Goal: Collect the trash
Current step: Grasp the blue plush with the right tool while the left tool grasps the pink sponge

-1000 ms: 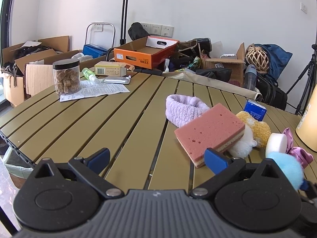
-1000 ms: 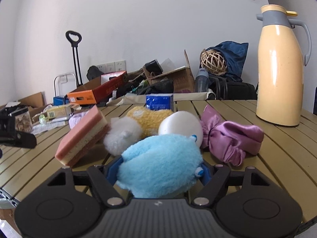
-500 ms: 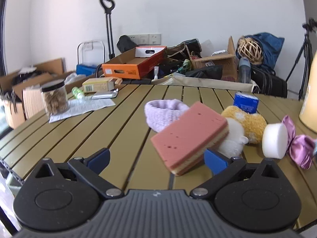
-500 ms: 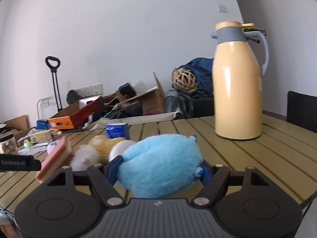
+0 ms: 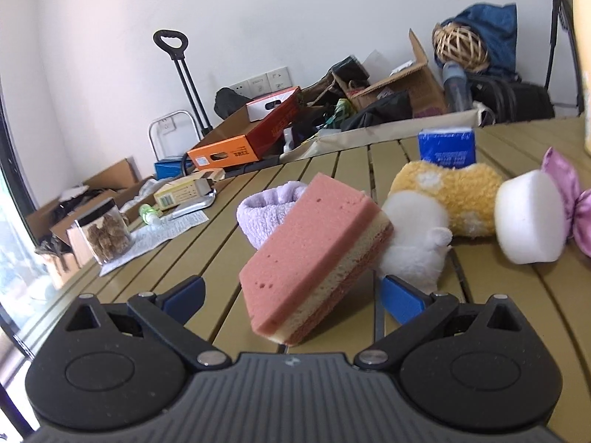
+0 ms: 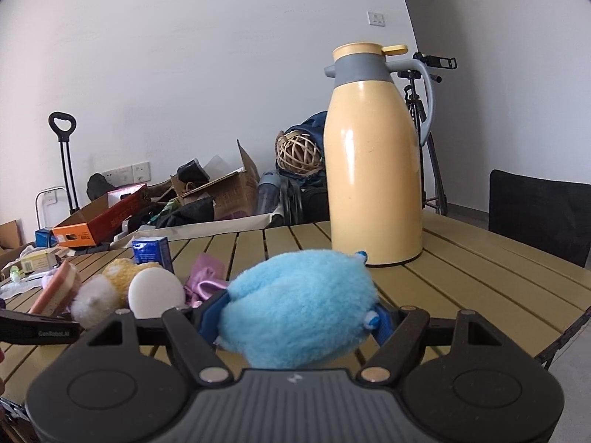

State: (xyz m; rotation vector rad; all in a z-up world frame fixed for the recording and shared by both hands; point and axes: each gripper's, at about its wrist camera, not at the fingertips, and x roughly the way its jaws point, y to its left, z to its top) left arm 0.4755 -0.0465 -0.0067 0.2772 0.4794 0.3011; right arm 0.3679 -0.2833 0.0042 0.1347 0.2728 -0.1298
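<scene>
The left gripper (image 5: 291,297) sits low over the slatted counter (image 5: 207,254), its jaws spread wide, and the near corner of a pink sponge (image 5: 314,258) lies between the blue fingertips (image 5: 184,293) without touching either. The sponge is tilted, its far end propped on a lavender fuzzy band (image 5: 264,210) and a white plush piece (image 5: 413,240).

The right gripper (image 6: 291,326) is level above the counter and clamped on a light-blue plush ball (image 6: 299,315), which bulges out over both pads and hides most of them.

Only the right wrist view shows the whole of the tall yellow thermos jug (image 6: 375,170) standing upright behind the plush, along with a dark chair back (image 6: 539,214) at the counter's far edge (the left view catches just a sliver of the jug). Only the left wrist view shows the clear jar (image 5: 103,232) of brown lumps standing on a printed sheet (image 5: 155,236).

Just beside the sponge lie a yellow plush (image 5: 454,195), a white foam block (image 5: 528,217), a purple satin bow (image 5: 580,203) and a blue carton (image 5: 447,146). Beyond the counter, open cardboard boxes and bags crowd the floor against the wall.
</scene>
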